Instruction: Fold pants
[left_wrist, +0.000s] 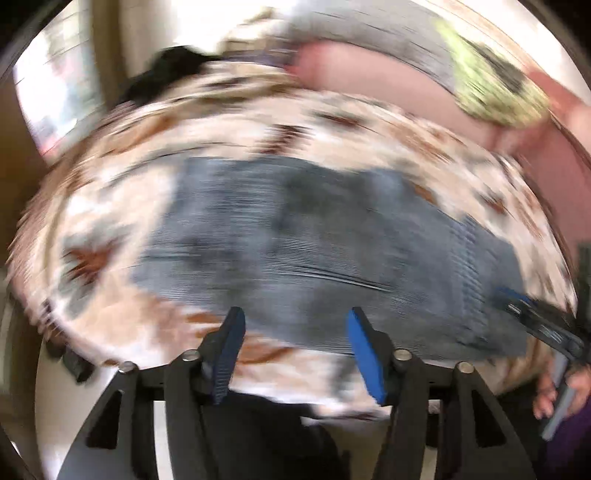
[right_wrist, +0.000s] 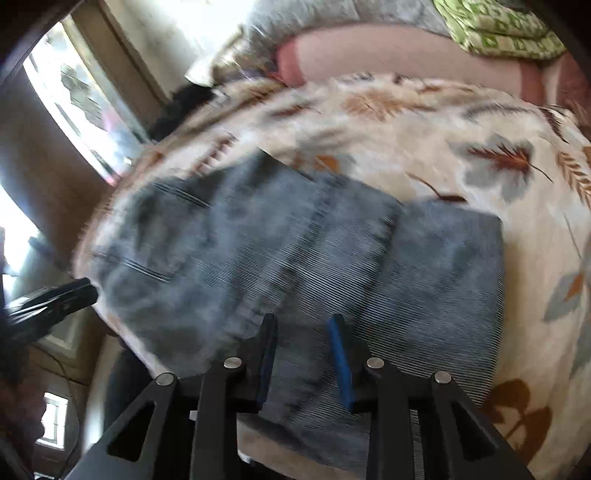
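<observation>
The grey-blue pants (right_wrist: 295, 258) are seen lying folded into a compact stack on a leaf-patterned bedspread (right_wrist: 461, 122), with a green patterned cushion (right_wrist: 498, 29) farther back. The left gripper (left_wrist: 295, 325) is held released above the near edge of the pants, nothing between its blue pads (left_wrist: 364, 354). The right gripper (right_wrist: 304, 332) is likewise spread apart over the cloth, gripping nothing. Both views are blurred
</observation>
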